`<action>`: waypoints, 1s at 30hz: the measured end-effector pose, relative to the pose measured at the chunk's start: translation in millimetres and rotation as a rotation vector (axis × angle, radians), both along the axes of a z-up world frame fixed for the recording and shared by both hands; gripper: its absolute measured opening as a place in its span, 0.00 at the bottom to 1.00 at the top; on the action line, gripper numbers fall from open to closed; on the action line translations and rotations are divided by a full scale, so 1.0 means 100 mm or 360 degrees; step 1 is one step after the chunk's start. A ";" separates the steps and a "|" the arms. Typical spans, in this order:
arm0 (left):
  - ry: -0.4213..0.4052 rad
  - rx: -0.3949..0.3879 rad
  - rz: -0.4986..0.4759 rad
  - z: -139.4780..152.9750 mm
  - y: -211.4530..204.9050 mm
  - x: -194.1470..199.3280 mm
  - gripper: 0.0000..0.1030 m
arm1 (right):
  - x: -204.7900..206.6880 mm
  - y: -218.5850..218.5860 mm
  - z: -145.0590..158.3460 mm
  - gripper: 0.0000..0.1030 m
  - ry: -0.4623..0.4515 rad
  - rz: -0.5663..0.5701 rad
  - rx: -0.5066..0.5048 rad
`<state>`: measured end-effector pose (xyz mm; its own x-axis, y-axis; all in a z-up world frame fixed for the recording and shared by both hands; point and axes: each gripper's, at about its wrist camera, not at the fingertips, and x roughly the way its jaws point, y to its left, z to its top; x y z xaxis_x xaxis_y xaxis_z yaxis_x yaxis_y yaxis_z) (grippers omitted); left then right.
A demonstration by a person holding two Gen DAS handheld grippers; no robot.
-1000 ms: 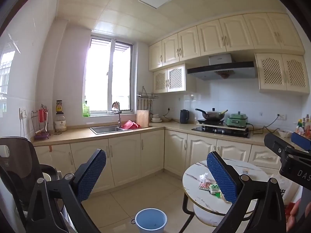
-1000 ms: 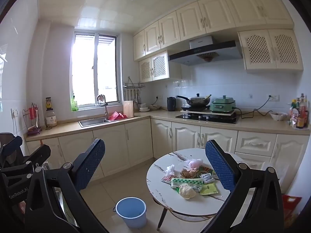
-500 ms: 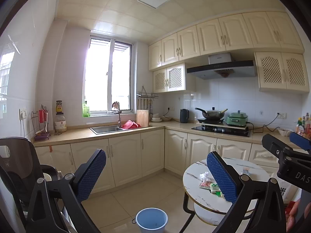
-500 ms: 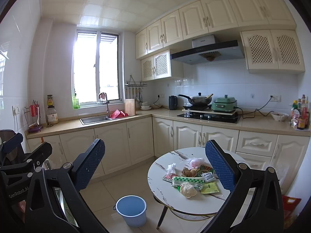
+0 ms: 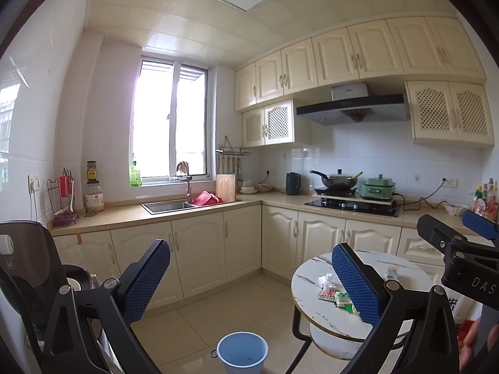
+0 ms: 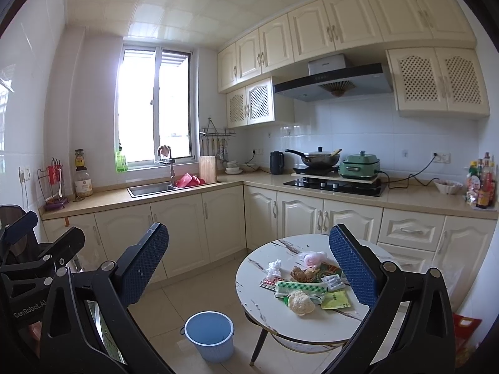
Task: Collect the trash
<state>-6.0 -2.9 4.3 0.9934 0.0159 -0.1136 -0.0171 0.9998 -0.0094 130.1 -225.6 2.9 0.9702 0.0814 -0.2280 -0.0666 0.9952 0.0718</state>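
A round marble table [image 6: 259,283] [image 5: 307,283] carries a heap of trash: a crumpled white tissue [image 6: 274,268] [image 5: 326,280], a pink wad [image 6: 313,257], brown scraps [image 6: 301,274], a green-and-white wrapper [image 6: 299,288], a yellow-green sachet [image 6: 336,299] and a pale lump [image 6: 300,302]. A blue bucket [image 6: 209,335] [image 5: 242,352] stands on the floor left of the table. My right gripper [image 6: 249,268] is open, held well above and short of the table. My left gripper [image 5: 251,283] is open too, holding nothing. The right gripper's body shows at the left wrist view's right edge.
Cream cabinets and an L-shaped counter [image 6: 174,191] run along the back with a sink [image 6: 152,188], a hob [image 6: 335,185] with a wok, a green cooker and bottles. A dark chair [image 5: 21,268] stands at the left. A red bag [image 6: 466,327] lies by the right wall.
Both views have shifted only slightly; the table and bucket sit a little further left and lower in the right wrist view. Both grippers stay open.
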 end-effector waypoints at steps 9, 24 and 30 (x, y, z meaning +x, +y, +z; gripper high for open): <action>-0.0004 0.0010 -0.0002 -0.01 0.02 0.01 0.99 | 0.00 0.00 -0.01 1.00 0.0002 -0.0005 0.0005; -0.0010 0.0021 -0.0011 -0.03 0.00 0.00 0.99 | -0.01 -0.01 -0.01 1.00 0.0000 0.0006 0.0013; -0.0005 0.0022 -0.0010 -0.04 0.00 0.00 0.99 | -0.01 -0.01 -0.01 1.00 0.0003 0.0007 0.0014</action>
